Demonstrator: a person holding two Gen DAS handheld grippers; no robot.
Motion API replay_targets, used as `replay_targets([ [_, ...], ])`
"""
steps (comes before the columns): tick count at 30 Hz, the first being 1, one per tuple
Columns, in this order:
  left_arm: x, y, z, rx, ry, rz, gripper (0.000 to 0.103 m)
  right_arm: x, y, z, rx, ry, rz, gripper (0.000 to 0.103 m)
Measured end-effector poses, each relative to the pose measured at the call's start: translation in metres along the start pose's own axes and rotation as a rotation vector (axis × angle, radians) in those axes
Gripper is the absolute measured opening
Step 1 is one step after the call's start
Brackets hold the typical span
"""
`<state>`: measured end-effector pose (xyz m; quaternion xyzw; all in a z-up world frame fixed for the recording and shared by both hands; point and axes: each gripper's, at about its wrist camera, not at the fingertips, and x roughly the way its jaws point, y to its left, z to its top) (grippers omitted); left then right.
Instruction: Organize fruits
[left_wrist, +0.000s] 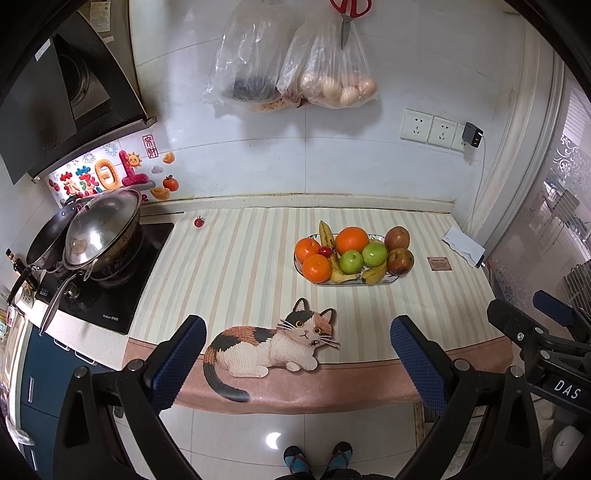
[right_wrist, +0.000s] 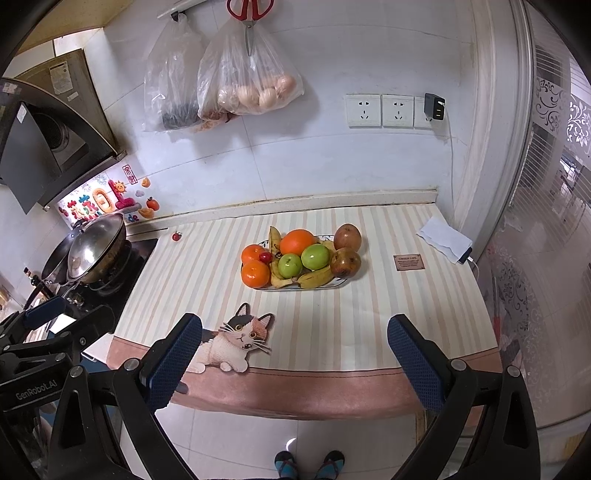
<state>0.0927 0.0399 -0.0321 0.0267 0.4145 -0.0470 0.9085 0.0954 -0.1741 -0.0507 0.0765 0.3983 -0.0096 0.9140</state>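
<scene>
Holding oranges, green apples, bananas, plate (left_wrist: 391, 281) on striped mat, both grippers (left_wrist: 297, 350) (right_wrist: 294, 350) spread wide, empty.

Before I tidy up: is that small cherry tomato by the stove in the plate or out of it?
Out. The cherry tomato lies alone on the striped cloth near the stove, well apart from the plate. Another red one sits among the oranges.

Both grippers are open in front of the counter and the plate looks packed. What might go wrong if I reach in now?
The plate is heaped: pulling an orange from the top may send the green apples rolling onto the striped cloth.

The small red tomato lies loose beside the stove; a nudge could roll it there.

The bananas lie under other fruit, so tugging one might shift the pile.
</scene>
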Motion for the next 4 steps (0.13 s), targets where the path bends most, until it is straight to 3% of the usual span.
replay_targets([
  [4,-0.0005,-0.0007,0.0,-0.003,-0.004,0.001,0.102,-0.0001,-0.0004,-0.0003,0.001,-0.001,0.0,0.102],
])
